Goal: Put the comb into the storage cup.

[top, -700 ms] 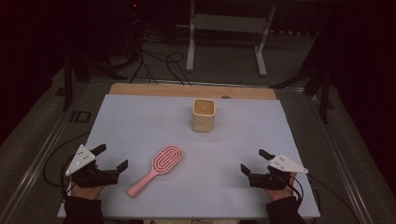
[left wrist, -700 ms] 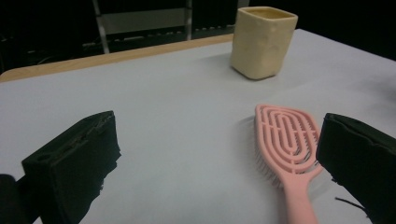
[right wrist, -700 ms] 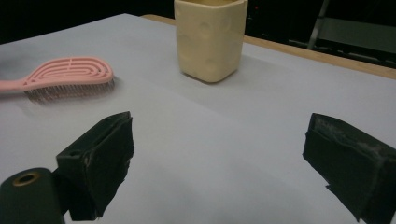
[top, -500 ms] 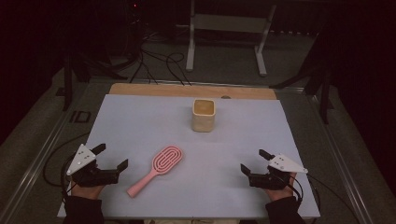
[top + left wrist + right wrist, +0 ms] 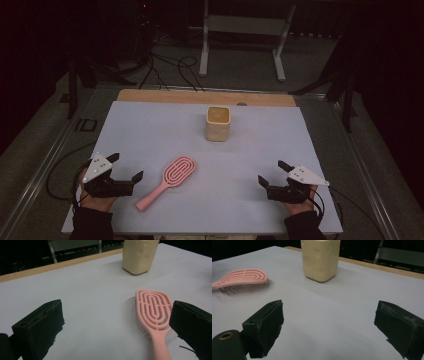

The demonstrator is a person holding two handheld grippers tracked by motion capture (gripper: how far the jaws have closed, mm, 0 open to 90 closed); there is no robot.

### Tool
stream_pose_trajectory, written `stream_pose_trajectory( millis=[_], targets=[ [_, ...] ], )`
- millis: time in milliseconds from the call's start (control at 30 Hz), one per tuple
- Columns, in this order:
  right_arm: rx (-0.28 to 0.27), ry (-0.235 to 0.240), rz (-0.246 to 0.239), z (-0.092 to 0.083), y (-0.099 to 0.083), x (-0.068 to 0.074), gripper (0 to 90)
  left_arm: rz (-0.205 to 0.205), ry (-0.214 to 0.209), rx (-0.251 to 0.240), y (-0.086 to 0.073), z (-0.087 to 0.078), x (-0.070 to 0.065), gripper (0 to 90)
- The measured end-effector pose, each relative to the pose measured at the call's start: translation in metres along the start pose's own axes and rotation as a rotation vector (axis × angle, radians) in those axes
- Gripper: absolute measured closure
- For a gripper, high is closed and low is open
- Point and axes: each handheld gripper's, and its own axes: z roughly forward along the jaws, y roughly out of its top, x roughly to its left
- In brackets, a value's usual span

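A pink hairbrush lies flat on the pale table, near its front edge and left of centre. Its long axis runs on a diagonal: the oval head points away and to the right, towards the cream cup, and the handle points back towards the person's left. The bristles face down. The left gripper rests just beside the handle, jaws wide apart and empty. The right gripper sits well apart at the right, jaws also spread and holding nothing.
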Motion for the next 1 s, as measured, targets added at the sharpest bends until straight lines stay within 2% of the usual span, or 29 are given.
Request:
stream_pose_trajectory(
  millis=[200, 400, 767, 1000],
  targets=[
    [-0.004, -0.005, 0.002, 0.0, 0.0, 0.0, 8.5, 0.014, -0.005, 0.02, 0.004, 0.002, -0.003, 0.1],
    [-0.012, -0.013, 0.009, -0.001, -0.001, -0.002, 8.5, 0.052, -0.001, 0.07, 0.01, 0.008, -0.005, 0.1],
    [-0.019, -0.012, 0.019, -0.001, -0.001, -0.004, 8.5, 0.079, -0.016, 0.101, 0.016, 0.022, -0.014, 0.1],
    [-0.015, -0.014, 0.019, -0.001, -0.002, -0.004, 8.5, 0.112, -0.02, 0.163, 0.021, 0.032, -0.019, 0.1]
  ],
)
